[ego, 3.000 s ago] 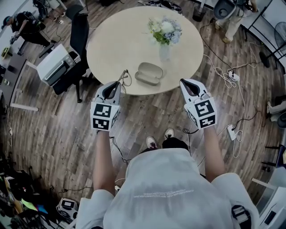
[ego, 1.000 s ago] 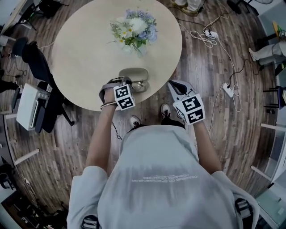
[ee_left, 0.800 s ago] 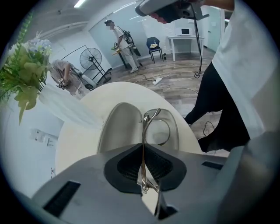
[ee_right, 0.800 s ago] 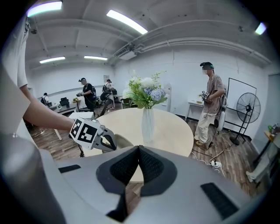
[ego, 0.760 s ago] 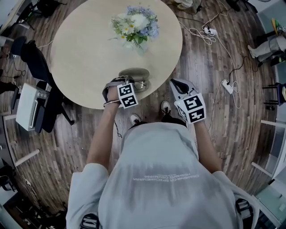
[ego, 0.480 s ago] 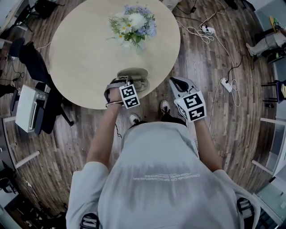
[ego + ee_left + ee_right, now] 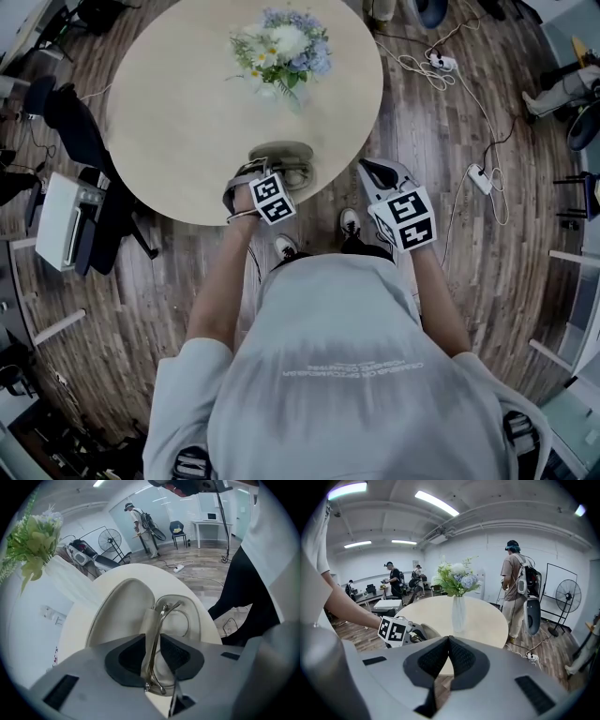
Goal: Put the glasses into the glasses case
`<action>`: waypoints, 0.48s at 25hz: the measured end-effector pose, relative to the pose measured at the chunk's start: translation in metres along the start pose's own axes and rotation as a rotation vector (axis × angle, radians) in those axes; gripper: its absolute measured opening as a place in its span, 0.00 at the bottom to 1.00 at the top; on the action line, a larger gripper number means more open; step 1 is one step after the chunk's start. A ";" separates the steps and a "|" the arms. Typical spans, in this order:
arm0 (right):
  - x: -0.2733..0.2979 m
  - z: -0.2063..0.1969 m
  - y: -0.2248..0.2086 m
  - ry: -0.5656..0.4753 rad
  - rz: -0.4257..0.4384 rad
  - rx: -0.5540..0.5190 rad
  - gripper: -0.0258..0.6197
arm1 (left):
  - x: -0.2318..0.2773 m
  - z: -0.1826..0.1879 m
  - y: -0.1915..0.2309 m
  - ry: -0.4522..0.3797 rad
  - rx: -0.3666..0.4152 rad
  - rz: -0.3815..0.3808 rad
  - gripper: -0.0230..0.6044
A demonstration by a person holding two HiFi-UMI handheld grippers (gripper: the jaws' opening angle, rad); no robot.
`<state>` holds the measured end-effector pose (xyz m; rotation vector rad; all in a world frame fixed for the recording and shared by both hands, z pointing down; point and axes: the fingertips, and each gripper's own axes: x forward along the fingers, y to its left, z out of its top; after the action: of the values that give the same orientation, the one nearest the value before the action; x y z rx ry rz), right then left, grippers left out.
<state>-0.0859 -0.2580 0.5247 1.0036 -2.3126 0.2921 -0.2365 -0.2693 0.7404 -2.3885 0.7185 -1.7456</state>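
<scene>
The open beige glasses case [image 7: 286,155] lies near the round table's [image 7: 178,112] front edge. In the left gripper view its lid [image 7: 119,604] stands to the left and its tray [image 7: 185,618] to the right. My left gripper [image 7: 152,654] is shut on the folded metal-framed glasses [image 7: 161,618], whose far end reaches over the tray. From the head view this left gripper [image 7: 258,176] sits right at the case. My right gripper [image 7: 370,169] hovers off the table edge to the right. In its own view the right gripper [image 7: 449,639] is shut with nothing in it.
A vase of flowers [image 7: 281,42] stands mid-table behind the case and shows in the right gripper view as a vase [image 7: 458,613]. A dark chair [image 7: 84,122] and white box [image 7: 61,220] are left of the table. Cables [image 7: 450,66] run across the floor at right. People stand further back in the room.
Since three seconds ago I have stepped up to the table and the left gripper has carried the glasses to the case. Over the last second it has only edged slightly right.
</scene>
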 end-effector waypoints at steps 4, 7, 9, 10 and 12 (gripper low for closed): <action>0.004 0.003 0.001 -0.003 0.015 -0.009 0.04 | -0.009 -0.004 0.006 -0.002 -0.024 0.031 0.20; 0.008 0.003 0.002 -0.005 0.028 -0.016 0.04 | -0.020 -0.008 0.015 -0.010 -0.070 0.059 0.20; 0.010 0.005 0.001 -0.008 0.039 -0.022 0.04 | -0.028 -0.009 0.020 -0.024 -0.110 0.065 0.20; 0.011 0.006 0.001 -0.011 0.045 -0.026 0.04 | -0.033 -0.010 0.023 -0.031 -0.131 0.068 0.20; 0.013 0.009 0.001 -0.018 0.054 -0.035 0.04 | -0.043 -0.012 0.029 -0.050 -0.181 0.083 0.20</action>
<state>-0.0973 -0.2687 0.5256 0.9309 -2.3561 0.2640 -0.2670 -0.2745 0.6968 -2.4656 0.9925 -1.6475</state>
